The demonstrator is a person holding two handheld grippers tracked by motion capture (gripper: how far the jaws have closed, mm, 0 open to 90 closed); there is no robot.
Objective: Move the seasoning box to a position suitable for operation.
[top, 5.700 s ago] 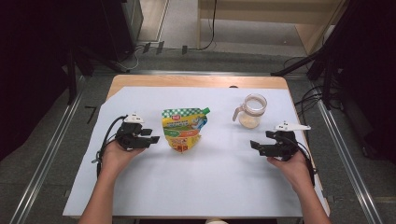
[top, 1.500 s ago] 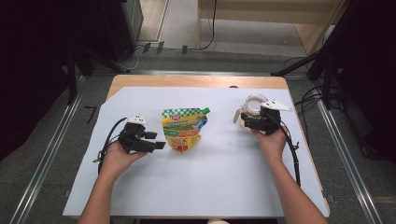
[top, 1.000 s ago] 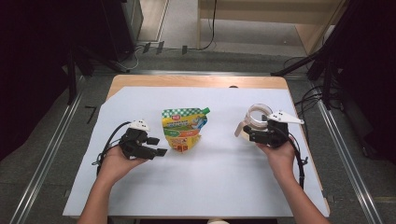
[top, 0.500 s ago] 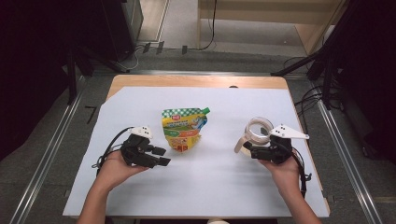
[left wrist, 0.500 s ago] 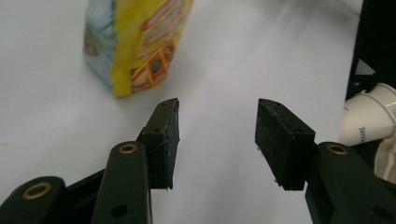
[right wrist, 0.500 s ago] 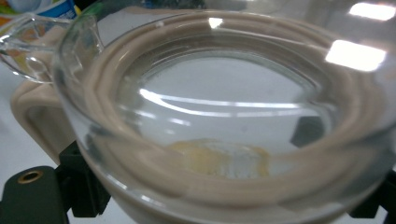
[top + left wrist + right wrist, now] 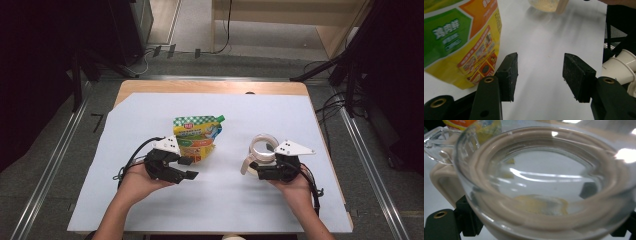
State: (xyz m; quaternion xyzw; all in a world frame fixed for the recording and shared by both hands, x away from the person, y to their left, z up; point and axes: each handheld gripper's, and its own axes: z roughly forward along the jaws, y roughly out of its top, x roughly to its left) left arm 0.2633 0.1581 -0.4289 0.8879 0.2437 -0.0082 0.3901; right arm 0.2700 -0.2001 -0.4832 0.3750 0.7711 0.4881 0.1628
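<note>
A yellow-green food pouch (image 7: 196,136) lies flat at the table's middle. My left gripper (image 7: 188,168) sits just near of its lower left corner and points right. In the left gripper view its jaws (image 7: 539,72) stand apart over bare white cover; they have just been opening, with nothing between them and the pouch (image 7: 454,42) to their left. My right gripper (image 7: 257,169) is shut on a clear glass jar (image 7: 263,146) with a beige handle, at the right middle. Up close the jar (image 7: 544,182) has a beige rim band and a little yellowish powder at the bottom.
A white cover (image 7: 220,205) spreads over the wooden table (image 7: 210,87). Stacked white paper cups (image 7: 621,66) appear at the right edge of the left gripper view. Metal rails (image 7: 367,165) and cables run along the floor on both sides.
The right gripper has carried the jar from the back right toward the near side of the table. The left hand has slid nearer and to the right, beside the pouch's lower edge.
</note>
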